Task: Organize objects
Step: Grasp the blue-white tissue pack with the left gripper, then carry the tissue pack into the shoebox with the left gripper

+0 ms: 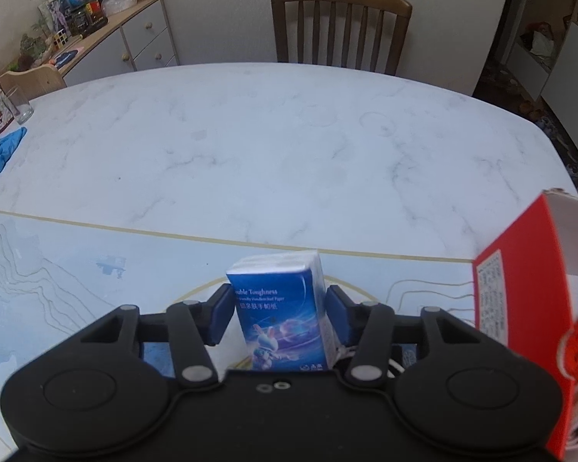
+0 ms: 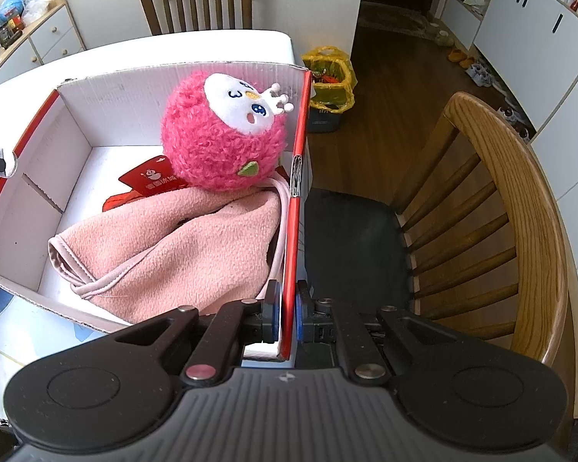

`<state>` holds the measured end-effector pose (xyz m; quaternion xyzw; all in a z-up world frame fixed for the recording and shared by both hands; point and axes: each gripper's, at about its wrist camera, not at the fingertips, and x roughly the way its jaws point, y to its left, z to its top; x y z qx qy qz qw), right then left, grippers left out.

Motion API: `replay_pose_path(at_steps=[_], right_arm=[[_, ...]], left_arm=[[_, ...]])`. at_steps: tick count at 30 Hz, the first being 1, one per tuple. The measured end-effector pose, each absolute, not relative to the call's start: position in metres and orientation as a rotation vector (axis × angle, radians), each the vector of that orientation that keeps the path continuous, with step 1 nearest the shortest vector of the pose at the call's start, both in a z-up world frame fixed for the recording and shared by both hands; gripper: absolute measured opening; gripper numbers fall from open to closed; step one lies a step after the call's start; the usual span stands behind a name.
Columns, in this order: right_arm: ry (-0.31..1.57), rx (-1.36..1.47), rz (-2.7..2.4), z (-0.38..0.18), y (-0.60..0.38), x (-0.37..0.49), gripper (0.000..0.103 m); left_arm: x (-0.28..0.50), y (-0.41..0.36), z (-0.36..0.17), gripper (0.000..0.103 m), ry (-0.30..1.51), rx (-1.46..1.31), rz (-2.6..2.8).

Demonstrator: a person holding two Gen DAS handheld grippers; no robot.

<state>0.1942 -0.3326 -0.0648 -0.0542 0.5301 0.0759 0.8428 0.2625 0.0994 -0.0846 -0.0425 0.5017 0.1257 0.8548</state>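
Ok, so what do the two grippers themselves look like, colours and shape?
Both are matte black with two round housings, angled linkage bars on silver pivot pins, and blue pads. The left gripper has a smooth body; the right gripper has a ribbed grey top.

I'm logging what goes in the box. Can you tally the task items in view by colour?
Pink: 2, plush toy and fleece cloth
Red: 2, the box and a red packet inside it
Blue: 1, tissue pack
Total: 5

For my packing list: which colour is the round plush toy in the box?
Bright pink plush toy with a white face; the right wrist view shows it best.
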Motion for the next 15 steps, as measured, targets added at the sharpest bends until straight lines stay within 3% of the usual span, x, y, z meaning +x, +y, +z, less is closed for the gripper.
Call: replay_pose_path(at_steps=[15], right_arm=[[1.109, -0.101, 0.178, -0.063, -0.337, 0.193, 0.007]], left_arm=[[0.228, 0.073, -0.025, 0.048, 0.948, 0.004, 0.119]])
